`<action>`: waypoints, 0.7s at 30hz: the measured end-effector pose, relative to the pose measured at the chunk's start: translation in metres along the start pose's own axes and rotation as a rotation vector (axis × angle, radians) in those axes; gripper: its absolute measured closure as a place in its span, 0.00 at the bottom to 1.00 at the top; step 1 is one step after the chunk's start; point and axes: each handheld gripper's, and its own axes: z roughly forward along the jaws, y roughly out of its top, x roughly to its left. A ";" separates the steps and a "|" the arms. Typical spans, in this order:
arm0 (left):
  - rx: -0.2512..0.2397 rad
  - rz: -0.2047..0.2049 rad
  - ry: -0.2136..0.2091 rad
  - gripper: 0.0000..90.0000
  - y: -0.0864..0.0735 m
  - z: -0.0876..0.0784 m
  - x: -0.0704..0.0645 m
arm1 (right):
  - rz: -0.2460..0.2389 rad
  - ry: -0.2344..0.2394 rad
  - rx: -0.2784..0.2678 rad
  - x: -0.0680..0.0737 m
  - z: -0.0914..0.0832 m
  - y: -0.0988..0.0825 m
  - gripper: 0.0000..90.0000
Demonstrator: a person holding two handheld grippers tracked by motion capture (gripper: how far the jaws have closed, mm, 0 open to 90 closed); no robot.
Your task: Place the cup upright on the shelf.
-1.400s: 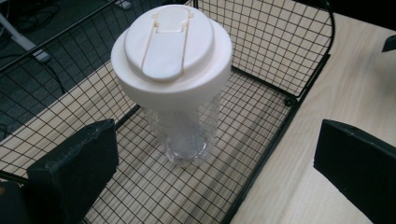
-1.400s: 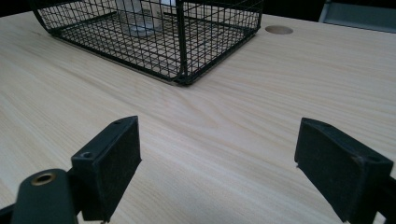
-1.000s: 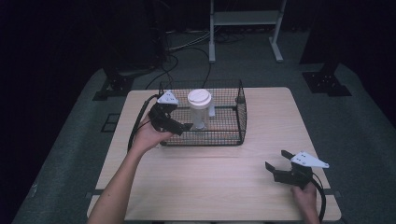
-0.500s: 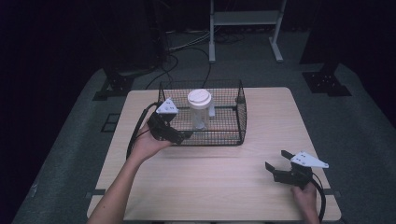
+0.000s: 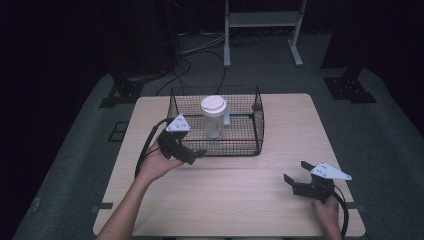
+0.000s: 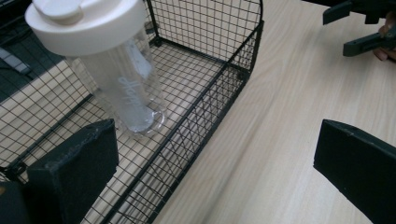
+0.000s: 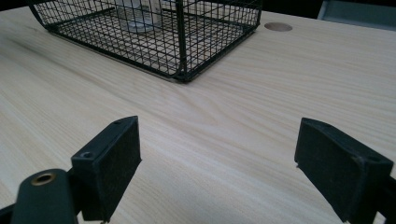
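Note:
A clear shaker bottle (image 5: pixel 213 120) with a white lid stands upright inside a black wire basket (image 5: pixel 257 125) at the table's middle back. My left gripper (image 5: pixel 194 156) hovers open at the basket's front left, its jaws straddling the front wall. In the left gripper view the bottle (image 6: pixel 116 74) is ahead and to the left of the open left gripper (image 6: pixel 215 163), apart from it, inside the basket (image 6: pixel 210 98). My right gripper (image 5: pixel 296 171) rests open low over the table near the front right, empty; in the right gripper view the right gripper (image 7: pixel 219 158) faces the basket (image 7: pixel 182 42).
The light wooden table (image 5: pixel 240 200) has bare room in front of and to the right of the basket. A round hole (image 7: pixel 278 26) is in the tabletop behind the basket. Cables and a white stand (image 5: pixel 260 20) are on the floor beyond.
My left gripper has drawn back from the bottle toward the person, to the basket's front wall. The bottle stays standing in the basket. The right gripper has not moved.

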 end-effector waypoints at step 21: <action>-0.011 -0.010 -0.013 0.00 -0.031 0.000 -0.019 | -0.011 -0.001 0.014 0.002 0.001 0.000 0.15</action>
